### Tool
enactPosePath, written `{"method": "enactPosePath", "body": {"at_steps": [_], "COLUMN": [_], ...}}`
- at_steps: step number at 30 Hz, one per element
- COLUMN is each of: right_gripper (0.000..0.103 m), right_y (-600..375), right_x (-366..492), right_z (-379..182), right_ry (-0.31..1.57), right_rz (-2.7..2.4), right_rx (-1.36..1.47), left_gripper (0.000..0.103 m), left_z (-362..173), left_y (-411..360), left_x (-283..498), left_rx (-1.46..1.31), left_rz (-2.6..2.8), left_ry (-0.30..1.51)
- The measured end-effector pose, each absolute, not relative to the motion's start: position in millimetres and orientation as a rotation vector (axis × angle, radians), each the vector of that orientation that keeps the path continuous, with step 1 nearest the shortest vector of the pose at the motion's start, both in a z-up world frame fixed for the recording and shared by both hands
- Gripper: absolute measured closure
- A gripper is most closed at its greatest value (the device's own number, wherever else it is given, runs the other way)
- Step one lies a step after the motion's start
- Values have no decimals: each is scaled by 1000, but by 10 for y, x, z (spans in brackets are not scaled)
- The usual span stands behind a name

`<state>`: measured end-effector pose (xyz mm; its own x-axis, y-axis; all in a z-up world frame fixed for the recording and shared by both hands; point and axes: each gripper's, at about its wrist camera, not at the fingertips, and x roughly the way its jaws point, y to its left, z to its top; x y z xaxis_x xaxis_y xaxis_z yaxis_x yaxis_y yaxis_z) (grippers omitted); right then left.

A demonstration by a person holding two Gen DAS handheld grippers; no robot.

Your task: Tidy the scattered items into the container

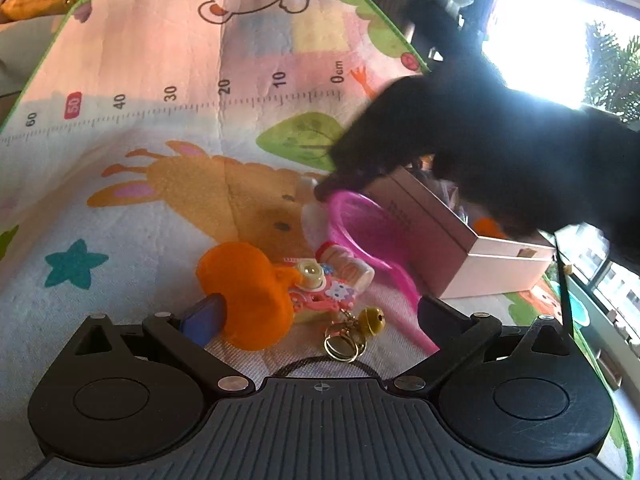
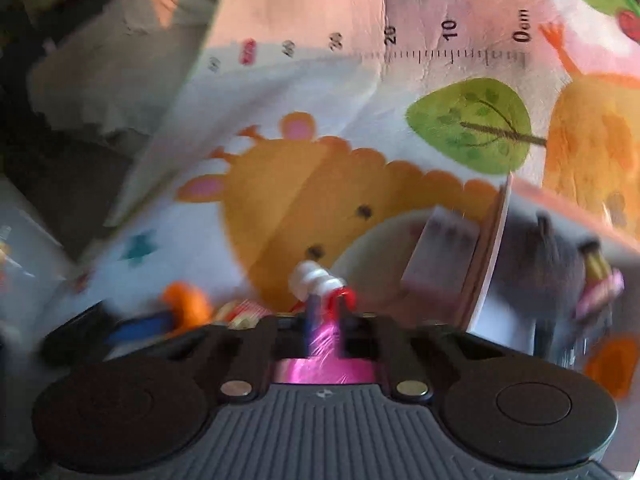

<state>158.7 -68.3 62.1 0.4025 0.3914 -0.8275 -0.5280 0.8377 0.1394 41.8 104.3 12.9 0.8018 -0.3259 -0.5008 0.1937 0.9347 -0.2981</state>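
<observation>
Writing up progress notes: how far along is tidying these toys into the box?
Partly done. Some items already lie in the box, though blur hides what they are. In hand: the right tongs are shut on the pink bowl beside the box. Left on the mat: the orange pouch, toy camera and bell keyring. The left tongs are open.
</observation>
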Motion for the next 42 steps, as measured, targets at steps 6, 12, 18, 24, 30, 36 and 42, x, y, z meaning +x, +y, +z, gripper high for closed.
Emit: {"method": "enactPosePath", "body": {"at_steps": [6,12,18,24,30,36,42], "right_gripper": [97,8,3,0,0,0,41], "right_y": [-1147,-1410,-1869,-2265,-2153,-2096,-2111], "right_x": [982,651,343,0,-123,-182,-268], "right_z": [770,505,-16,-197,-257,-252,-235], "right_ry": [918,809,899,789,727,721,690], "right_rz": [553,454,414,360,340,341,368], "right_rx": [-131,-179,47,201,143,88,88], "left_gripper": [0,0,0,0,0,0,0], "left_z": [137,127,116,146,223,362,417], "left_y": [1003,951,984,983,949,726,307], "left_x": [403,406,410,358,323,222,215], "left_rx": [-216,-180,-195,-180,-113,-32,9], "left_rz": [-290,-285,-237,-174,-89,-114,-229], "left_ry": [566,575,581,553,547,559,565]}}
